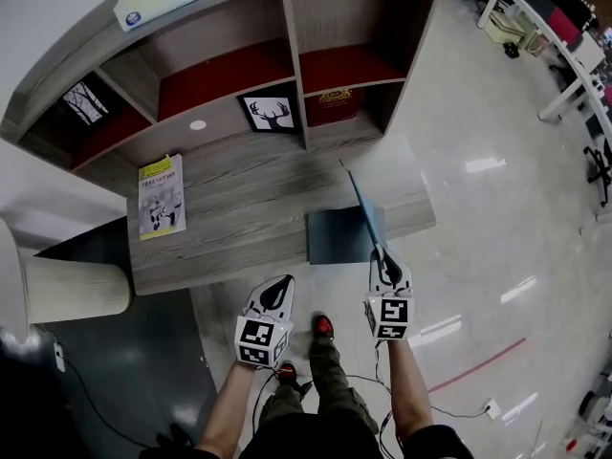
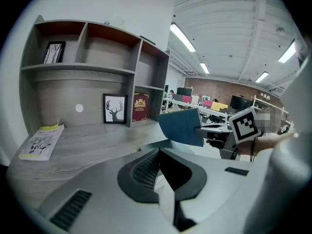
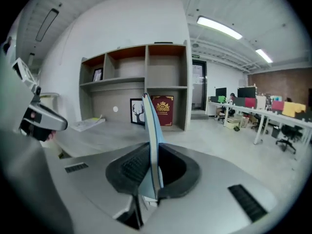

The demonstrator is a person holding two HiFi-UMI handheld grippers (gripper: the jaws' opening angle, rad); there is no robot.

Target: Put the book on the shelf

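My right gripper [image 1: 382, 256] has its dark ribbed pads pinched on the bottom edge of the book [image 1: 364, 208], a thin, flat, blue-covered one that stands upright on edge between them, its spine line rising straight ahead in the right gripper view. The book is in the air over the front edge of the desk [image 1: 239, 208], a broad slab of grey wood grain, and is not yet in the shelf [image 1: 287, 27] behind it, which is boxy, of the same grey wood, with red-lined compartments. My left gripper [image 1: 275, 290] hangs beside the right one, its pads brought together with nothing between them. A glossy magazine [image 1: 162, 196] lies flat on the desk's left end.
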